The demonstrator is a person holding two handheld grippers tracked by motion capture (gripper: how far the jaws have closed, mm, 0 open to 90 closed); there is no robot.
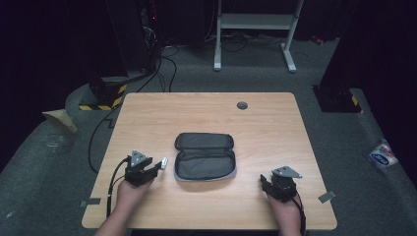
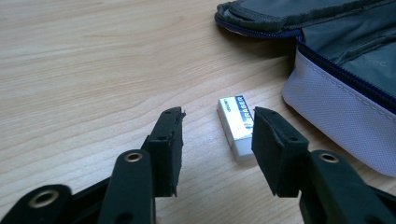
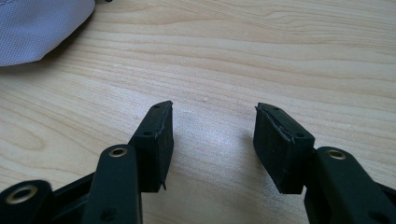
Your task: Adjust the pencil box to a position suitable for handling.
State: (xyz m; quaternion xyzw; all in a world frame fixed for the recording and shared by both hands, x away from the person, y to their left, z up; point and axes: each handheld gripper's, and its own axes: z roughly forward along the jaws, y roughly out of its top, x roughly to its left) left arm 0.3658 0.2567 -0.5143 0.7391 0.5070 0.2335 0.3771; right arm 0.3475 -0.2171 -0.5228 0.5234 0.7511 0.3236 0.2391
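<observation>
An open pencil case (image 1: 205,156) lies flat near the middle of the desk (image 1: 265,123), its dark lining facing up and its pale grey outer fabric showing along the side toward the near edge; just beside its left end, toward the desk's left edge, a white eraser (image 2: 237,125) in a blue-and-white printed sleeve rests on the wood, apart from the case. The left tool (image 2: 217,140) sits low over the desk with its jaws parted to a moderate gap; the eraser lies just ahead of them, nearer the right-hand jaw, and neither pad presses on it. The right tool (image 3: 212,135) is near the desk's near right corner, well apart from the case; its jaws stand moderately apart over bare wood, gripping nothing.
</observation>
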